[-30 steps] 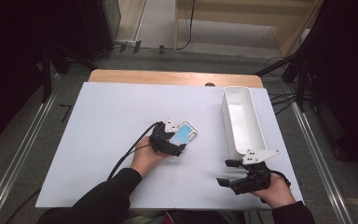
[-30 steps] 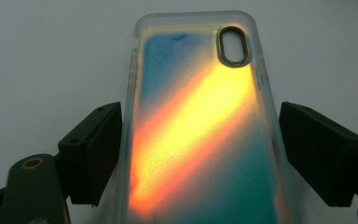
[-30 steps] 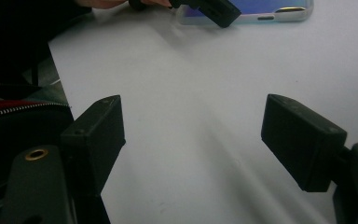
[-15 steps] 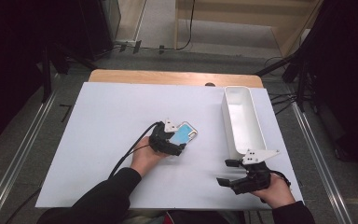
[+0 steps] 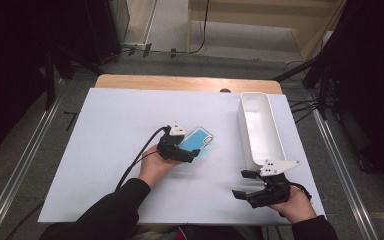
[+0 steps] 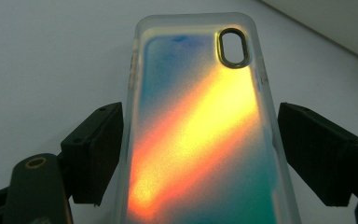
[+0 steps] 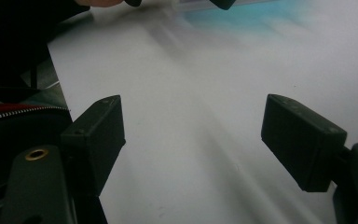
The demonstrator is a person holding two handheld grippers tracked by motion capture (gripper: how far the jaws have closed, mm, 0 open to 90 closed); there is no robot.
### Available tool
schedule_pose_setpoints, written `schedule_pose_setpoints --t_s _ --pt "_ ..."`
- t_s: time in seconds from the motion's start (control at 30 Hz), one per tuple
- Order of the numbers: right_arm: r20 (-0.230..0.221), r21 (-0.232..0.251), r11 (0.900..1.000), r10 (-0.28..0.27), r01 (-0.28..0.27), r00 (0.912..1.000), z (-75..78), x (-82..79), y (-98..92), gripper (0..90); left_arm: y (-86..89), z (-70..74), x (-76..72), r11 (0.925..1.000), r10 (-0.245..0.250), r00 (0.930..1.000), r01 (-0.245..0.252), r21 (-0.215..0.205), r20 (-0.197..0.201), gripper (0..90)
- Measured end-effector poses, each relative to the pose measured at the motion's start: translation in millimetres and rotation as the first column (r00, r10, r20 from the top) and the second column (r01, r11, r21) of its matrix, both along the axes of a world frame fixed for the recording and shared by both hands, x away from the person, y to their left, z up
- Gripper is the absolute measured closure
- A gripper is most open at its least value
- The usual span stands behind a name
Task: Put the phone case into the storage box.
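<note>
Nothing has shifted since a second ago: our left gripper (image 6: 193, 158) still straddles the phone case (image 6: 200, 130) on the table (image 5: 110, 130), jaws spread, not yet pinching, while our right gripper (image 5: 257, 186) waits open.

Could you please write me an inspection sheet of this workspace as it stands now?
Surface: white table top, bare part clean, wooden edge at the far side.
Job's things: phone case, iridescent, flat on the table; white bin at the right, nothing seen inside.
Clutter: nothing seen.
Grippers: left hand-held gripper straddles the case, jaws either side, small gaps at the pads, not clamped; right hand-held gripper open over bare table near the bin.
Cables: black cable trails from the left hand-held gripper across the table.
Surroundings: metal rails, grey floor, dark stands.
</note>
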State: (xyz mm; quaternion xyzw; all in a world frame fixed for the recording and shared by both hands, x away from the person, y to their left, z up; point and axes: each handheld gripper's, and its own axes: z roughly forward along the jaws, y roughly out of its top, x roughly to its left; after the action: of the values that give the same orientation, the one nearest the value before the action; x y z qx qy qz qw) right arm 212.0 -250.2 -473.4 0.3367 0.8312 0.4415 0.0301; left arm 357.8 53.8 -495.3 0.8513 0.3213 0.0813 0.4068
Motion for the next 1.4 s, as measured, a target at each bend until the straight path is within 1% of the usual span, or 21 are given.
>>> schedule_pose_setpoints --t_s 0.07,0.1,0.27,0.33,0.37,0.4,0.43,0.47,0.53,0.57,0.6,0.73,0.83,0.87,0.93,1.0,1.03,1.1,1.23,1.27,1.4 --pt "0.005 -0.001 1.0 0.001 -0.001 1.0 0.4 0.2 0.7 20.1 0.8 2.0 0.1 0.9998 0.008 0.9999 -0.009 -0.02 -0.008 16.9" --pt "0.005 -0.001 1.0 0.001 -0.001 1.0 0.4 0.2 0.7 20.1 2.2 3.2 0.4 0.9998 0.004 1.0 -0.004 -0.018 -0.008 16.9" --pt "0.014 -0.006 1.0 0.0 0.0 0.9999 1.3 0.4 2.5 20.1 5.9 8.1 0.7 0.9988 0.017 0.9997 -0.018 -0.046 -0.02 16.9" --pt "0.019 -0.012 1.0 -0.009 0.01 0.9998 2.0 0.5 3.5 20.1 7.4 10.1 0.8 0.9983 0.018 0.9995 -0.019 -0.055 -0.026 16.8" --pt "0.041 -0.004 1.0 -0.028 0.028 0.9988 3.3 1.2 3.8 20.1 8.2 11.2 0.8 0.9981 0.015 0.9995 -0.016 -0.059 -0.027 16.9" --pt "0.041 -0.004 1.0 -0.028 0.028 0.9988 3.3 1.2 3.8 20.1 9.0 12.4 0.7 0.9976 0.018 0.9994 -0.02 -0.066 -0.028 16.9" --pt "0.036 0.008 0.999 -0.032 0.031 0.9989 4.0 1.4 3.8 20.1 9.5 13.4 0.4 0.9968 0.019 0.9992 -0.022 -0.077 -0.034 16.9" --pt "0.031 0.014 0.999 -0.034 0.034 0.9989 4.4 1.7 4.0 20.1 10.4 14.9 0.3 0.9968 0.017 0.9992 -0.02 -0.077 -0.036 16.9" --pt "0.027 0.005 0.999 -0.033 0.032 0.9991 4.1 2.1 5.2 20.1 11.9 17.3 -0.4 0.996 0.018 0.9992 -0.021 -0.087 -0.035 16.9" --pt "0.022 -0.002 0.999 -0.033 0.033 0.9992 3.8 1.7 6.3 20.1 12.8 18.5 -1.0 0.9948 0.021 0.999 -0.025 -0.099 -0.038 16.9" --pt "0.026 -0.007 1.0 -0.028 0.028 0.9993 3.6 2.1 7.4 20.1 13.8 19.6 -1.4 0.9947 0.021 0.9989 -0.025 -0.1 -0.041 16.8" --pt "0.035 -0.003 1.0 -0.03 0.03 0.9989 5.0 2.2 10.6 20.1 18.1 23.3 -3.3 0.9914 0.028 0.9982 -0.035 -0.126 -0.053 16.8" --pt "0.027 0.002 0.999 -0.038 0.038 0.9989 5.8 2.9 13.0 20.1 21.8 27.1 -5.3 0.9886 0.031 0.998 -0.039 -0.145 -0.055 16.8" --pt "0.021 0.004 0.999 -0.045 0.045 0.9988 6.2 2.9 13.9 20.1 23.2 28.4 -6.0 0.9876 0.035 0.9979 -0.043 -0.151 -0.055 16.9" --pt "0.026 0.003 0.998 -0.059 0.059 0.9979 7.0 3.9 14.9 20.1 26.1 29.2 -6.9 0.9847 0.039 0.9978 -0.048 -0.168 -0.054 16.9" --pt "0.023 0.006 0.997 -0.076 0.076 0.9968 7.7 4.8 16.0 20.1 29.0 29.6 -7.6 0.9853 0.046 0.9975 -0.054 -0.162 -0.054 16.9" --pt "0.02 0.009 0.997 -0.077 0.077 0.9968 7.9 5.5 16.6 20.1 29.9 29.0 -7.6 0.9832 0.049 0.9972 -0.058 -0.173 -0.057 16.8" --pt "0.006 0.01 0.997 -0.076 0.076 0.9971 8.4 5.5 18.8 20.1 31.8 28.8 -8.5 0.9817 0.053 0.9965 -0.064 -0.179 -0.065 16.8" --pt "0.008 -0.004 0.998 -0.069 0.069 0.9976 8.7 6.3 24.1 20.1 33.5 30.0 -11.4 0.9767 0.059 0.995 -0.074 -0.201 -0.08 16.8" --pt "0.001 -0.001 0.998 -0.066 0.066 0.9978 9.2 6.5 25.4 20.1 34.4 31.0 -11.7 0.977 0.059 0.9953 -0.073 -0.2 -0.077 16.8" --pt "0.001 -0.001 0.998 -0.064 0.064 0.9979 10.5 8.3 30.8 20.1 38.5 34.4 -14.0 0.9694 0.076 0.9944 -0.09 -0.228 -0.074 16.8"
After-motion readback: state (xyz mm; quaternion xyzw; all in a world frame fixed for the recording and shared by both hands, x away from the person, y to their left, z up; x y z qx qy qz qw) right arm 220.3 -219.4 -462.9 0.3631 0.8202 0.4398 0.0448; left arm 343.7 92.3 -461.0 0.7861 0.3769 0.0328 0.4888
